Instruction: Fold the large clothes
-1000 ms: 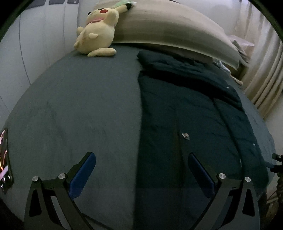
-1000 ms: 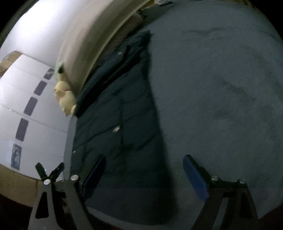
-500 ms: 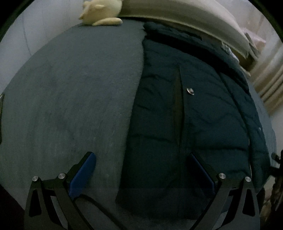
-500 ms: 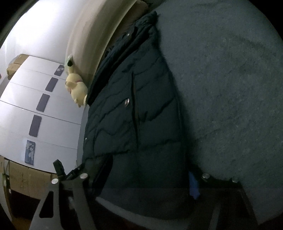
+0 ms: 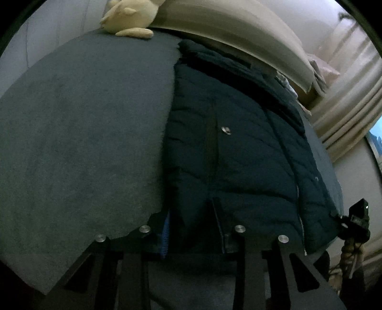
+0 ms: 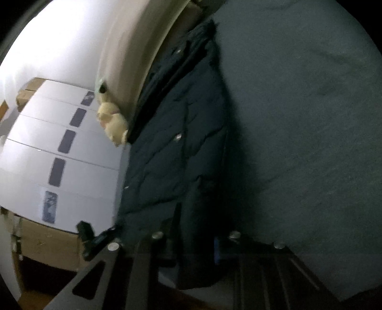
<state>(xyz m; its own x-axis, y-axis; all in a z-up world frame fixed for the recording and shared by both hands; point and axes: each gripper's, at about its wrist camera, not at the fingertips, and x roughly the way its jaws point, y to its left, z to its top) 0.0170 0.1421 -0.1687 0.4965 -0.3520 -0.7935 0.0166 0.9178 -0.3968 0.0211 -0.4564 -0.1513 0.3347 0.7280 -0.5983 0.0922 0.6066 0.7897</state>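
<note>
Jaws narrowed since before, closing; jacket (image 5: pixel 238 155) hem apparently between both.

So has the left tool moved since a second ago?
Yes. The left tool has tipped toward the jacket: the plush toy slid to the picture's top edge, and its jaws are closing with the hem between them.
</note>
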